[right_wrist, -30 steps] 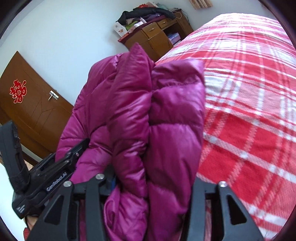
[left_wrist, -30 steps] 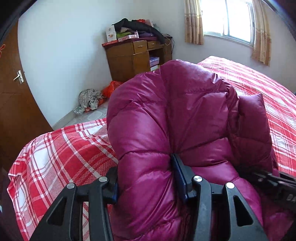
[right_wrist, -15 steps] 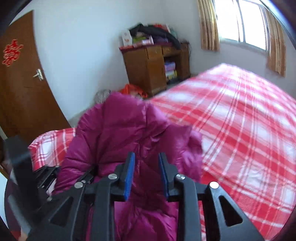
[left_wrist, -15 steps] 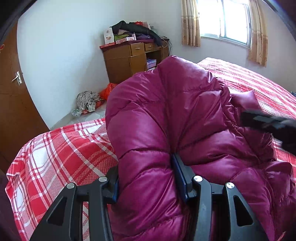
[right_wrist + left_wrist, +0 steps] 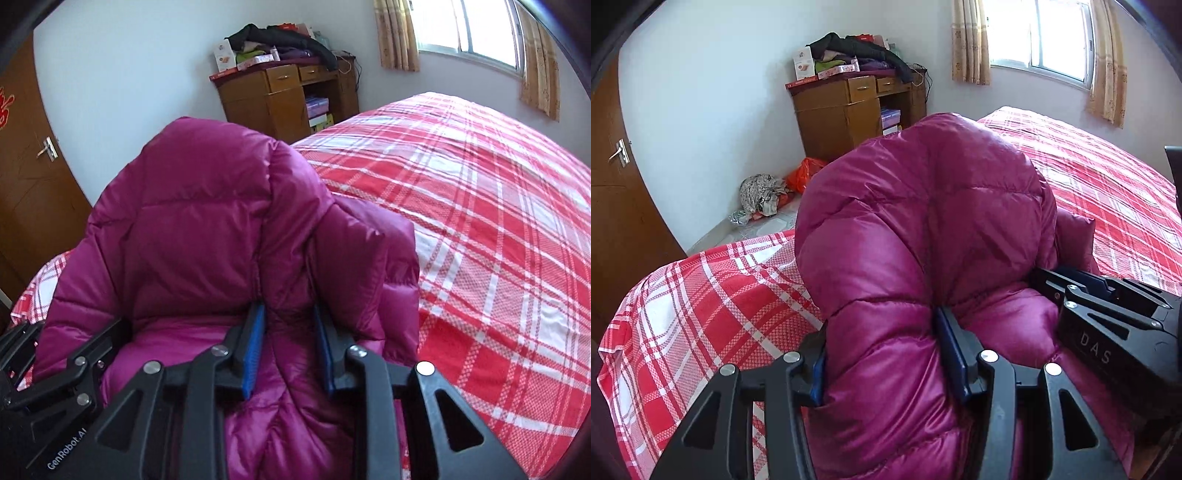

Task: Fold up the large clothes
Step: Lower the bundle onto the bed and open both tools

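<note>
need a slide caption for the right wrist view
Right gripper pinching a fold of the magenta down jacket above the red plaid bed.

Bright daylight from the overexposed window (image 5: 1039, 33); sharp frames, fisheye-bent, dark-cornered edges.

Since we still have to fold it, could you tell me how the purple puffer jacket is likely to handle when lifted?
The jacket looks floppy: it bulges around the left claw. Probably light, being puffy. Its glossy shell may slip.
</note>
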